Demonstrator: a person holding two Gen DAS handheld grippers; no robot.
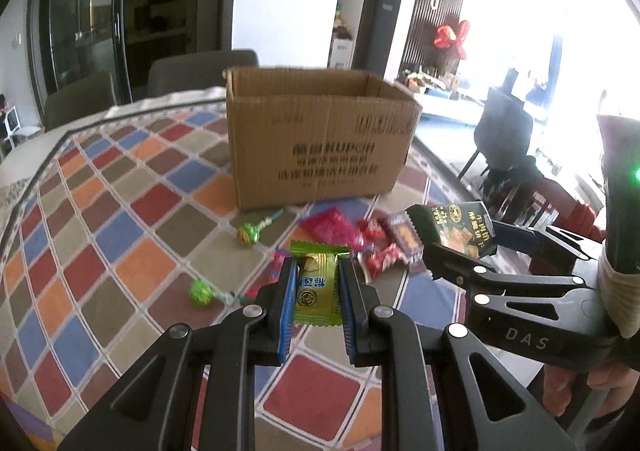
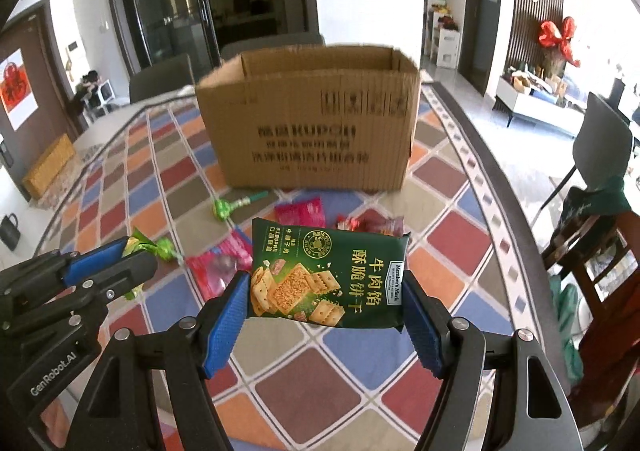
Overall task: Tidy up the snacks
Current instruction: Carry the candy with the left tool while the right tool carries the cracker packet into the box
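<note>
Left wrist view shows the left gripper point(image 1: 318, 291) squeezed almost all the way in on a small green candy packet point(image 1: 316, 293). The packet is thin, so the jaws stand close together to keep it from slipping out. It hangs up off the worktop point(image 1: 120, 211).

The right gripper point(image 2: 326, 303) stands much wider, because it holds a big dark green cracker pack point(image 2: 326, 277). The blue pads point(image 2: 226, 315) press on the two short ends, and the pack sits flat between them, also off the worktop.

Both snacks point toward the open cardboard box point(image 2: 312, 131), which stands just behind the snack pile. It looks like the place where the snacks should go.

More snacks wait on the worktop in front of the box: two green lollipops point(image 1: 248, 233), a pink packet point(image 1: 332, 231) and some red wrappers point(image 1: 380, 259).
</note>
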